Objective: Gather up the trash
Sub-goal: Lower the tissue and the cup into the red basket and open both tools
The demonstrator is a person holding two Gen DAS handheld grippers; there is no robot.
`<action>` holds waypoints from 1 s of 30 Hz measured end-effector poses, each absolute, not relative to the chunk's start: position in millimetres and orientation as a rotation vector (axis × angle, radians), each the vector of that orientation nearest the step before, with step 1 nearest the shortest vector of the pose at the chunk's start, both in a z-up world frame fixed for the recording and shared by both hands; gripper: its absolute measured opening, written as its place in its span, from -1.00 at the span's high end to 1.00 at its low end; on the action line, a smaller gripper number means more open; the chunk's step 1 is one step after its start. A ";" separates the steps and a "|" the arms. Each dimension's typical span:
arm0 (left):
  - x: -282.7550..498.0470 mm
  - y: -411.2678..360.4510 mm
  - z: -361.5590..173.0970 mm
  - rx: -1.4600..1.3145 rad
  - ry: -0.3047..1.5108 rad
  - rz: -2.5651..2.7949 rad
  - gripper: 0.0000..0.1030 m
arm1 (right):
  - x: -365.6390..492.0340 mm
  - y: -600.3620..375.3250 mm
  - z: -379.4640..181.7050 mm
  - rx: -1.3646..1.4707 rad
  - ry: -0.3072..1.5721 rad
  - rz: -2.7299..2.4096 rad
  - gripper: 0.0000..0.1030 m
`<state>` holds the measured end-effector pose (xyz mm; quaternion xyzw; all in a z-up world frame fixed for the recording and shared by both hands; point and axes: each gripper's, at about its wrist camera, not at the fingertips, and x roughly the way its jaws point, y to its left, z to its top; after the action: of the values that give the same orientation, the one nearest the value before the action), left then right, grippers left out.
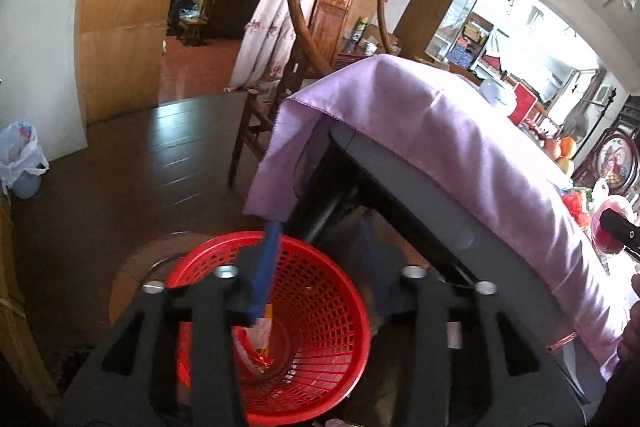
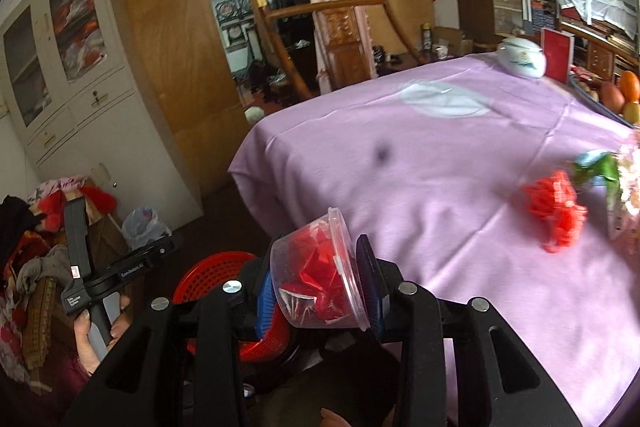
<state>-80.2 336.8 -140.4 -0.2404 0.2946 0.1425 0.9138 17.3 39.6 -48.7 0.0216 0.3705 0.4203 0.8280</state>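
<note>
Our right gripper (image 2: pixel 320 291) is clamped on a clear plastic tub (image 2: pixel 318 277) stuffed with red scraps, one blue pad (image 2: pixel 370 283) pressed to its rim end and the other to its base, so the tub lies tilted with its mouth up and to the right; we hold it at the near left corner of the table, over the edge of the purple cloth (image 2: pixel 420 163) and just above and right of the red basket (image 2: pixel 218 273) on the floor; the tub is not yet over the basket mouth, so we judge this piece about to be dropped, not delivered. Our left gripper (image 1: pixel 320 267) hangs above the same red basket (image 1: pixel 320 327) with its blue fingers (image 1: pixel 266 263) spread apart and nothing between them; in the basket bottom we see some wrappers (image 1: pixel 260 343), so at least some trash is already in. Farther out on the cloth, to the right, lies a red crumpled paper flower or wad (image 2: pixel 556 213) beside some green and pale wrapping (image 2: pixel 600 167) at the frame edge; whether these count as trash we cannot tell, but if so they are left to collect. At the far side stand a white lidded jar (image 2: pixel 522 59), a red box (image 2: pixel 556 55) and fruit (image 2: pixel 624 91), which look like keepers; a dark spot (image 2: pixel 382 155) marks the cloth. So we judge the task under way: some trash binned, one tub in hand, perhaps a few pieces remaining on the right.
</note>
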 end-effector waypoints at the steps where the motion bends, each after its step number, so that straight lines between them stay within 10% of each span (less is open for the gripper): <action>1: -80.5 336.8 -140.6 -0.491 0.607 0.299 -0.04 | 16.7 44.2 -49.8 0.045 0.794 0.904 0.29; 14: -91.1 359.6 -134.8 -0.503 0.584 0.414 -0.71 | -1.1 105.8 -62.9 -0.006 0.853 1.050 0.29; 30: -109.0 403.9 -144.0 -0.465 0.546 0.648 -0.82 | -33.3 217.7 -106.4 -0.147 0.979 1.196 0.26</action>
<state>-109.0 403.9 -144.0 -0.2236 0.2626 0.3114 0.8855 -33.3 217.7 -106.4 -0.0662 0.4417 0.5397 0.7136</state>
